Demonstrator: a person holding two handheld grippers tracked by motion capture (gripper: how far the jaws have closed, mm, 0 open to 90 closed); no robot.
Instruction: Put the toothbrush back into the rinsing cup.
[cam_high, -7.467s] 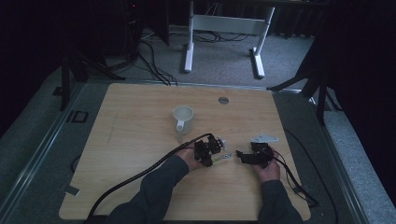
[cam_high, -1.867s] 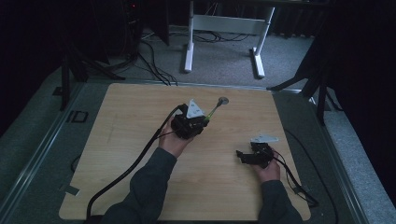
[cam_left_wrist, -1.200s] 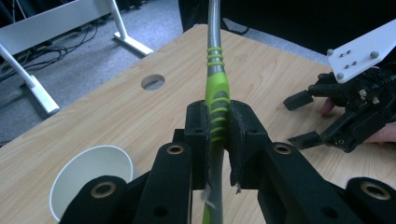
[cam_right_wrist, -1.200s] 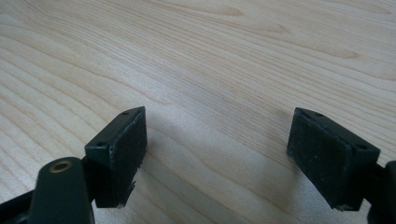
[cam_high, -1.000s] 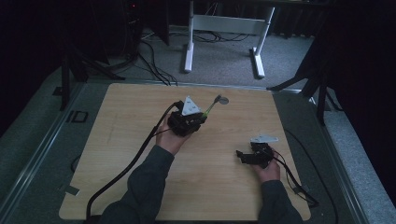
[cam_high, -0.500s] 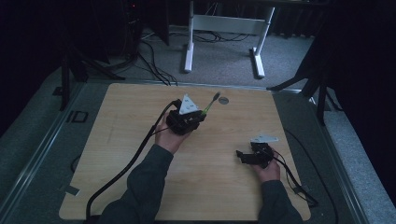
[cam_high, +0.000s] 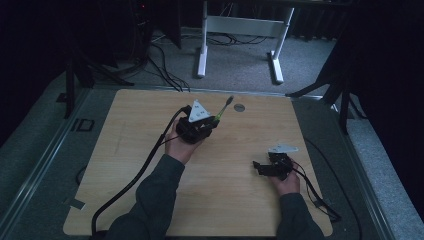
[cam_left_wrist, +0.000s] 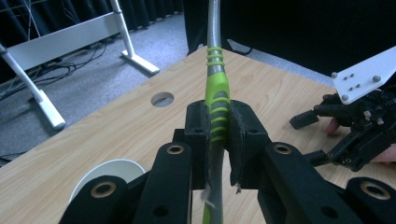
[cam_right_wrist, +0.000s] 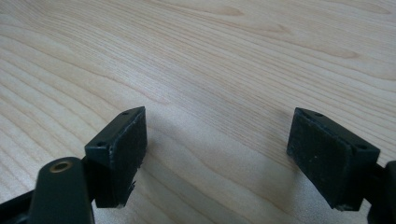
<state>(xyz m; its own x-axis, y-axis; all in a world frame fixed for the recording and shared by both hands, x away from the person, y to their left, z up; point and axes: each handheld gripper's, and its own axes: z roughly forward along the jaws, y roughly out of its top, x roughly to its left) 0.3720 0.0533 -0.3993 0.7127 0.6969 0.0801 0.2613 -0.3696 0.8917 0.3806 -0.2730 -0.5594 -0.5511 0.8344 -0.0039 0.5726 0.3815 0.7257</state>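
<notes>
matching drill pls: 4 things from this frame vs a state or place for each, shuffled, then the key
Things:
1. left gripper
2. right gripper
3. toothbrush
4. cup

States or places:
A. open over bare wood
B. white, below the left gripper
C. shut on the toothbrush
D. green and grey, pointing up and away

Pairs: 1-C, 2-A, 3-D, 4-B
</notes>
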